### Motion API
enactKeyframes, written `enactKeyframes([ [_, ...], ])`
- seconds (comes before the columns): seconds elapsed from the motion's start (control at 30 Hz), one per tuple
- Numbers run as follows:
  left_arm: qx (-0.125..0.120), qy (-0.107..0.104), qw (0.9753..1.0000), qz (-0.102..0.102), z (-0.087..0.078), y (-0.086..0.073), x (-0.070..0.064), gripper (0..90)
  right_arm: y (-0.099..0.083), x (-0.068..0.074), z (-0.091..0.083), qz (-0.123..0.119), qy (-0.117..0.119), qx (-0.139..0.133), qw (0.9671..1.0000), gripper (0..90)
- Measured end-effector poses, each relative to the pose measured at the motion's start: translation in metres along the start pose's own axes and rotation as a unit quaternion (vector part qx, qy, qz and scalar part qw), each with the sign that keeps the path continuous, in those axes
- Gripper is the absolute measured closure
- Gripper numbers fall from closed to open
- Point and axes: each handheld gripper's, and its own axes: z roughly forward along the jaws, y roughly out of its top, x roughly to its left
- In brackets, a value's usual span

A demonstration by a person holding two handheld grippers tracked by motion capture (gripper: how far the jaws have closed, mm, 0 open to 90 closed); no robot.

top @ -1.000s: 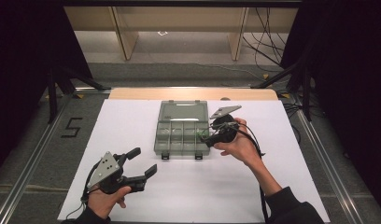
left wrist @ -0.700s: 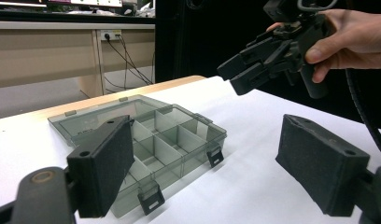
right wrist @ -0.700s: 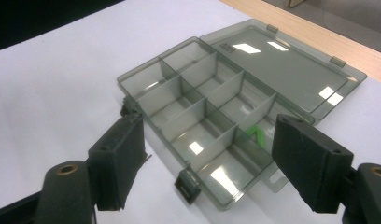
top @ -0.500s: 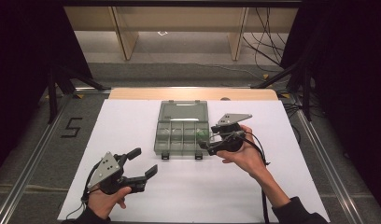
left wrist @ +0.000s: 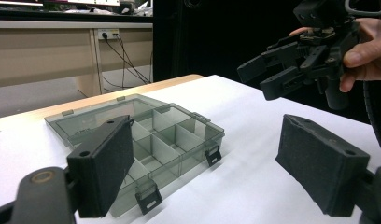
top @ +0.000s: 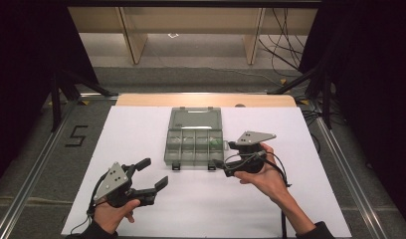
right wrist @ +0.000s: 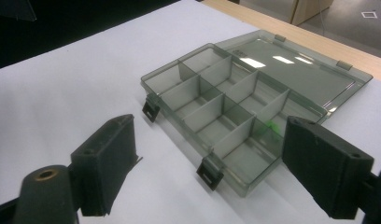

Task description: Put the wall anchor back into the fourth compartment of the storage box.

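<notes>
A smoky clear compartment box (top: 193, 144) lies open in the middle of the white sheet, its lid (top: 196, 118) flat behind it. Something small and green (right wrist: 271, 126) sits in one compartment at the box's right end. My right gripper (top: 224, 155) is open just off the box's front right corner, jaws pointing left at it; the right gripper view has the box (right wrist: 216, 98) between its wide jaws. My left gripper (top: 153, 172) is open near the front left, empty, a short way from the box (left wrist: 146, 135). From there the right gripper (left wrist: 277, 74) hangs above the table.
The white sheet (top: 141, 129) covers the table, with a wooden edge (top: 206, 99) at the back. A "5" mark (top: 75, 135) is on the floor at left. Metal rails run along both sides, and cables (top: 285, 45) lie at the back right.
My right gripper has drawn back from over the box's right end toward the person and a little lower. The left gripper and the box have not moved.
</notes>
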Motion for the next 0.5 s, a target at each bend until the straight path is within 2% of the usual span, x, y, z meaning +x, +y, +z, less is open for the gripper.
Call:
enactKeyframes([
  [0.2,0.001,-0.004,1.0000,0.002,0.000,0.000,0.000,17.8,-0.005,0.004,-0.005,0.002,0.008,-0.006,0.9999,17.2],
  [0.23,0.001,-0.004,1.0000,0.002,0.000,0.000,0.000,17.8,-0.006,0.005,-0.007,0.001,0.000,-0.012,0.9999,17.1],
  [0.33,0.002,-0.003,1.0000,0.000,0.000,0.000,0.000,17.8,-0.009,0.007,-0.010,0.009,0.005,-0.025,0.9996,17.1],
  [0.5,0.004,-0.005,1.0000,0.001,0.000,0.000,0.000,17.8,-0.014,0.011,-0.016,0.012,0.007,-0.031,0.9994,16.7],
])
